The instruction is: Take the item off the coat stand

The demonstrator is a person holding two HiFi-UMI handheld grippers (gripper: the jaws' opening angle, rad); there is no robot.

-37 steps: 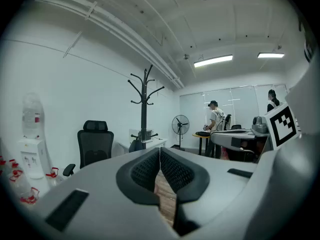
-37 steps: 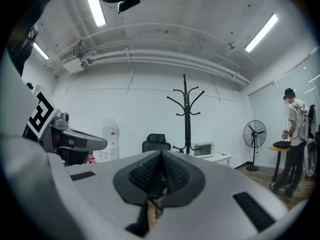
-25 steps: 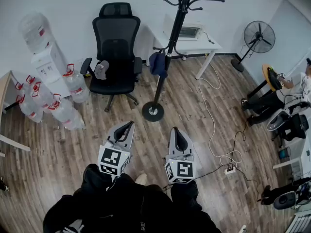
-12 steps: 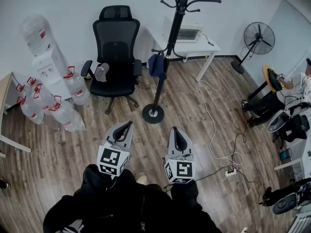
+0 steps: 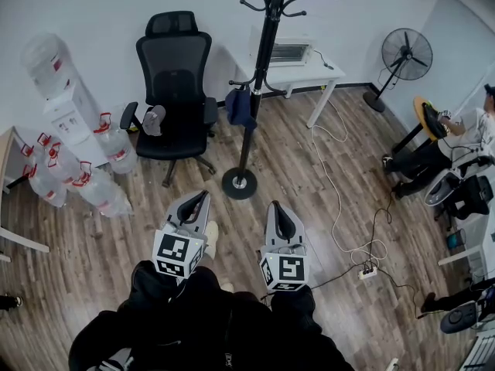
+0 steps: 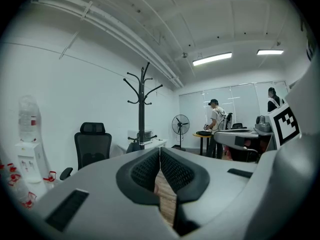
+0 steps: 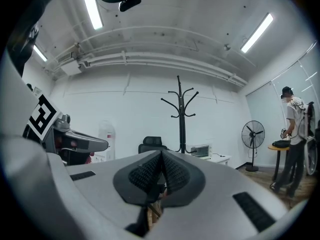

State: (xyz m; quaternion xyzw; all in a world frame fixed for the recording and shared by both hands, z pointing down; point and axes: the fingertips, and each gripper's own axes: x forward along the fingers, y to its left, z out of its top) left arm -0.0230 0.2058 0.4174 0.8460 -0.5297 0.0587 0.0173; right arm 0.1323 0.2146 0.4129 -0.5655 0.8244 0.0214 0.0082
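Note:
A black coat stand [image 5: 255, 76] rises from a round base on the wood floor, ahead of me. A dark blue item [image 5: 241, 107] hangs from one of its low hooks. In the left gripper view the coat stand [image 6: 142, 109] is far off, and in the right gripper view the coat stand [image 7: 181, 115] is equally distant. My left gripper [image 5: 195, 204] is shut and empty, held low in front of me. The right gripper [image 5: 280, 213] beside it is shut with nothing in it. Both are well short of the stand.
A black office chair [image 5: 174, 91] stands left of the coat stand. Water bottles [image 5: 93, 176] and a dispenser [image 5: 62, 91] sit at the left wall. A white desk [image 5: 298, 64], a fan [image 5: 404, 56], a floor cable with power strip [image 5: 363, 269] and a person [image 5: 472, 130] are to the right.
The view has shifted forward and slightly right; the coat stand and chair now lie closer and further left. Both grippers stay shut in the same pose.

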